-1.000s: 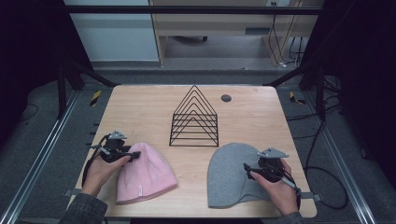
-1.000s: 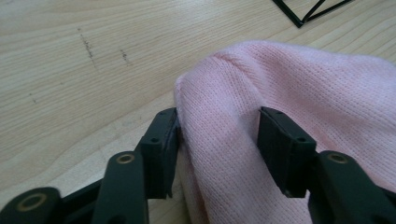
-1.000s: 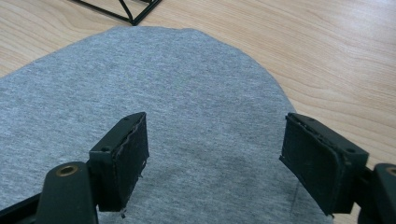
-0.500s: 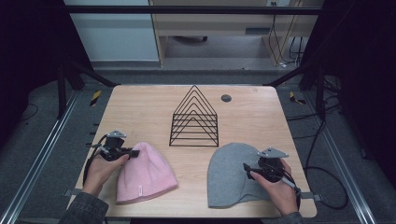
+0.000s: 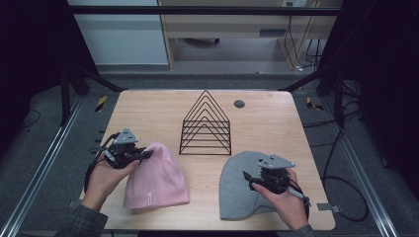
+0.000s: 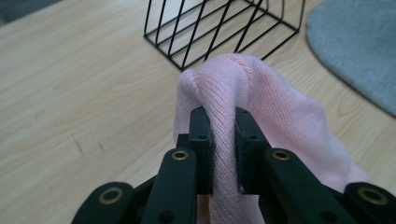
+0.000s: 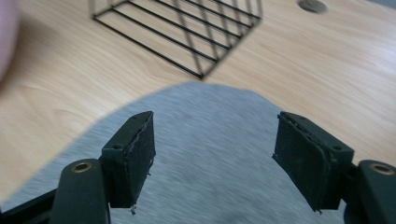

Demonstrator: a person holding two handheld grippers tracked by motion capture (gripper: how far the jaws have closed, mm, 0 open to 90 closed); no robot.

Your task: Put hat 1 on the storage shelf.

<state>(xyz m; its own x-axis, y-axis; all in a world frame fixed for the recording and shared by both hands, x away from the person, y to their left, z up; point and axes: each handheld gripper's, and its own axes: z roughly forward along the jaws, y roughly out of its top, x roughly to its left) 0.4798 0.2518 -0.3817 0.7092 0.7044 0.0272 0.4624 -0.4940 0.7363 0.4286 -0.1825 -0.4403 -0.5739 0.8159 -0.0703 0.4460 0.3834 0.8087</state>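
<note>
Knit fabric is bunching between the jaws of my left hand-held gripper (image 6: 223, 140), which has just been closing and is now clamping a fold at the crown of the soft pink knitted beanie (image 5: 155, 175); the rest of that hat is lying on the pale wooden worktop (image 5: 148, 113), in front of the black wire triangular rack (image 5: 206, 124). My right hand-held gripper (image 7: 212, 158) is hovering over the grey knitted beanie (image 5: 242, 185), which is lying flat near the right front of the worktop. Its jaws have just been narrowing, yet they are standing apart with the grey cloth below them and nothing pinched between them.

To do this well, I am judging that the left pinch needs to hold enough layers that the crown is not slipping out as the hat comes up. On the right, I should be lowering the pads onto the cloth before closing, so they gather a proper fold.
</note>
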